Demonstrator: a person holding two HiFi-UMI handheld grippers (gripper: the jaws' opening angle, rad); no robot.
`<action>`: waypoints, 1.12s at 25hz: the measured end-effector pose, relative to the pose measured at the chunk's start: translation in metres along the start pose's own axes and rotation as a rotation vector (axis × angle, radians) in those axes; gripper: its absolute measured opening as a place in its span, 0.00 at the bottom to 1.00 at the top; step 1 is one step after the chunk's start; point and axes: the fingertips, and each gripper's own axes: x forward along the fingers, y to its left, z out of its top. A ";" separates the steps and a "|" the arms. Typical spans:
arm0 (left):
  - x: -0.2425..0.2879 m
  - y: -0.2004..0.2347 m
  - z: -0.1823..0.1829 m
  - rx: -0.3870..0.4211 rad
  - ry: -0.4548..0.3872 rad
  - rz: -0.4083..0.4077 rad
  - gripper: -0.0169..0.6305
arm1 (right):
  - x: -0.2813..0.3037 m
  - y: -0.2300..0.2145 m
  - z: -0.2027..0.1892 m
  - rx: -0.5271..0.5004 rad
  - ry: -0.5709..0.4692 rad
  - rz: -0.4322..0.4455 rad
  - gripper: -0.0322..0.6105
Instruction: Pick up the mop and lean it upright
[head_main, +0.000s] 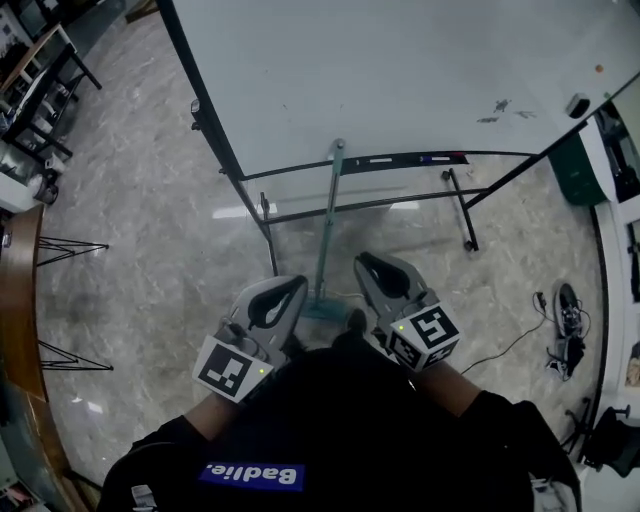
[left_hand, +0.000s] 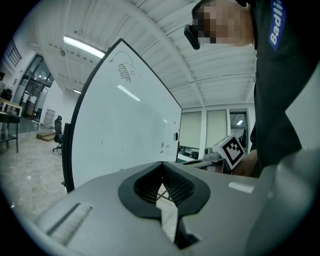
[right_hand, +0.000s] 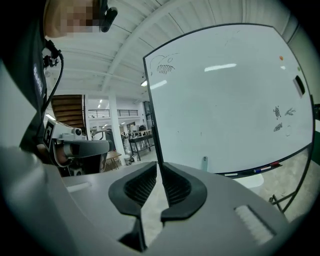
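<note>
Ahead, slim teal mop (head_main: 327, 225) against smooth whiteboard (head_main: 380, 70), glossy marbled floor (head_main: 150, 230).

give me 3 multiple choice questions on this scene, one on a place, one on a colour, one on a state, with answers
1. Where is the mop?
A. lying flat
B. leaning against the whiteboard
C. held up in the air

2. What colour is the mop's handle?
A. red
B. teal
C. yellow

3. What is between the jaws of the right gripper?
A. the mop
B. a marker
C. nothing

Answers:
1 B, the handle slants up from its head to the whiteboard's lower edge.
2 B, the pole shows teal in the head view.
3 C, the jaws stand slightly apart with nothing in the gap, and the mop is well ahead of them.
</note>
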 end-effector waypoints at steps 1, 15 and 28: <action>0.004 0.000 0.001 0.003 0.003 0.017 0.06 | 0.003 -0.005 -0.002 -0.002 0.008 0.017 0.12; 0.034 0.003 0.005 0.030 0.028 0.191 0.06 | 0.039 -0.061 -0.023 -0.007 0.106 0.132 0.16; 0.023 0.001 0.000 0.046 0.049 0.283 0.06 | 0.069 -0.082 -0.049 -0.010 0.153 0.162 0.24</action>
